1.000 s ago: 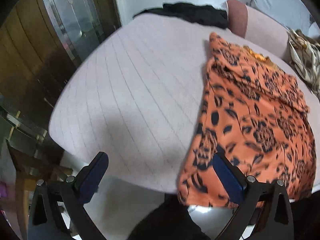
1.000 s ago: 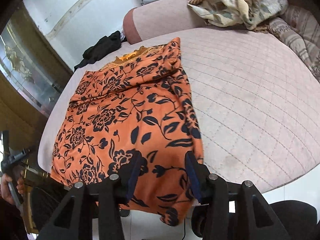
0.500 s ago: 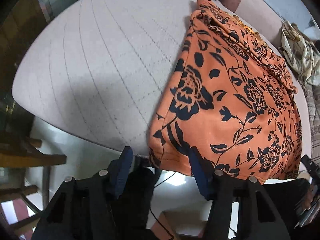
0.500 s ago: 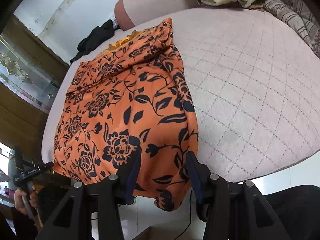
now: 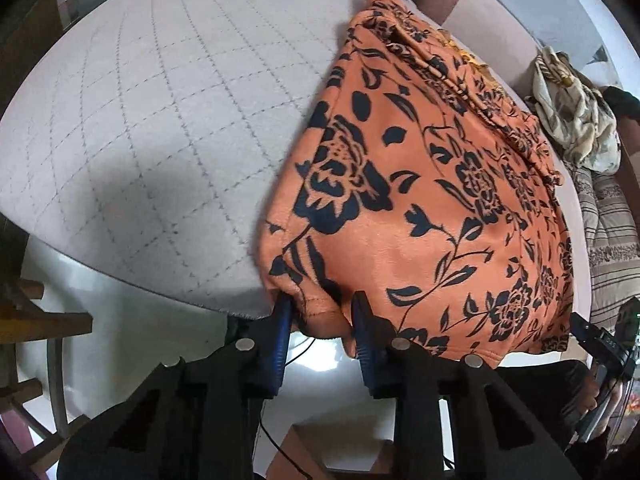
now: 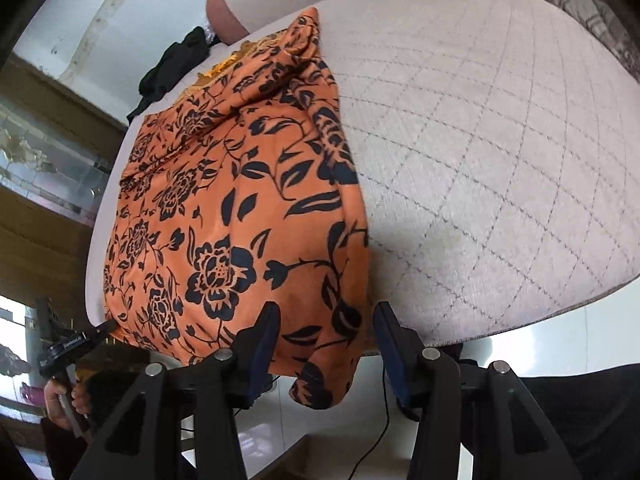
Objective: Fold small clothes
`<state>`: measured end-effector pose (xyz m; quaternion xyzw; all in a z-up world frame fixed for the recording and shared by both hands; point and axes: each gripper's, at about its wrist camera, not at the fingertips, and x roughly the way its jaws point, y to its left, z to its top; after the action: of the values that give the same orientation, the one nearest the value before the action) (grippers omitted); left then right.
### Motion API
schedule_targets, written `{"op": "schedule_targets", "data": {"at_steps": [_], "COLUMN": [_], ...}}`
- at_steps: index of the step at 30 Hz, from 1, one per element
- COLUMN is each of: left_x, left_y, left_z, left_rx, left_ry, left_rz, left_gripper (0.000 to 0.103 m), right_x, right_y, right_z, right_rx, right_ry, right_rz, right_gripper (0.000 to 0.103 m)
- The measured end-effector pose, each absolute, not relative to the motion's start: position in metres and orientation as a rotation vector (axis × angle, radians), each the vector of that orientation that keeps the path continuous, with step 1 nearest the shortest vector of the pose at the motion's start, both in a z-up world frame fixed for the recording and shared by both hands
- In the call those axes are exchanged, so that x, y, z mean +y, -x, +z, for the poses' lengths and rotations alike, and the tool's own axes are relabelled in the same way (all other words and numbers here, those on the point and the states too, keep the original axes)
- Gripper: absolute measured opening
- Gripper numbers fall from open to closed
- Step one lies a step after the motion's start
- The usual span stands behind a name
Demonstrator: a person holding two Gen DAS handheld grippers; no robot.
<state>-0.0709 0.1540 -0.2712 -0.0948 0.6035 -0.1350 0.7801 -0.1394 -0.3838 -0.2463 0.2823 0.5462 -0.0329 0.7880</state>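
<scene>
The left gripper (image 5: 320, 312) points steeply down at the near edge of the bed, its blue-padded jaws closing around the left hem corner of the orange garment with the black flower print (image 5: 432, 200); the cloth bunches between the pads, though I cannot tell whether they press it yet. The right gripper (image 6: 326, 320) straddles the opposite hem corner, its jaws partly apart with the hanging fabric between them and a clear gap to the right-hand pad. Beyond both sets of fingers the garment lies spread flat, running away from the edge toward a folded, rumpled top end, its hem draped over the side. It rests on a pale pink quilted mattress cover with a diamond stitch pattern (image 5: 168, 112), bare to the left of the left gripper and to the right of the right one. Farther off sit a crumpled cream patterned cloth (image 5: 576, 120) and a dark black garment (image 6: 176, 64) near the wall.
</scene>
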Motion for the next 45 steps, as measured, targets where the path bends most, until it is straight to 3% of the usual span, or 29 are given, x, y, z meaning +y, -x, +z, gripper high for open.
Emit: {"op": "schedule_targets", "data": {"at_steps": [6, 9, 11, 14, 16, 29, 39, 45], "left_x": [0.155, 0.159, 0.158, 0.155, 0.156, 0.171, 0.183, 0.176], "left_y": [0.061, 0.064, 0.063, 0.061, 0.062, 0.062, 0.069, 0.027], "left_z": [-0.271, -0.27, -0.27, -0.272, -0.268, -0.199, -0.183, -0.157], "left_rx": [1.311, 1.308, 1.309, 1.309, 1.302, 1.144, 1.122, 1.101], "left_ry": [0.263, 0.269, 0.26, 0.266, 0.274, 0.337, 0.391, 0.414], "left_rz": [-0.311, -0.307, -0.291, -0.294, -0.307, -0.417, -0.445, -0.468], "left_gripper": [0.041, 0.041, 0.031, 0.014, 0.009, 0.009, 0.009, 0.009], "right_x": [-0.388, -0.38, -0.37, -0.36, -0.36, -0.4, -0.409, -0.42], "right_y": [0.142, 0.14, 0.138, 0.137, 0.137, 0.138, 0.139, 0.111], "right_z": [-0.258, -0.267, -0.27, -0.266, -0.261, -0.164, -0.169, -0.135], "right_rx": [1.194, 1.216, 1.235, 1.243, 1.241, 0.897, 0.903, 0.828], "right_ry": [-0.657, -0.69, -0.657, -0.552, -0.553, -0.801, -0.859, -0.842], "right_rz": [-0.072, -0.045, -0.049, -0.077, -0.059, 0.109, 0.097, 0.139], "right_gripper": [0.052, 0.052, 0.051, 0.017, 0.008, 0.006, 0.006, 0.006]}}
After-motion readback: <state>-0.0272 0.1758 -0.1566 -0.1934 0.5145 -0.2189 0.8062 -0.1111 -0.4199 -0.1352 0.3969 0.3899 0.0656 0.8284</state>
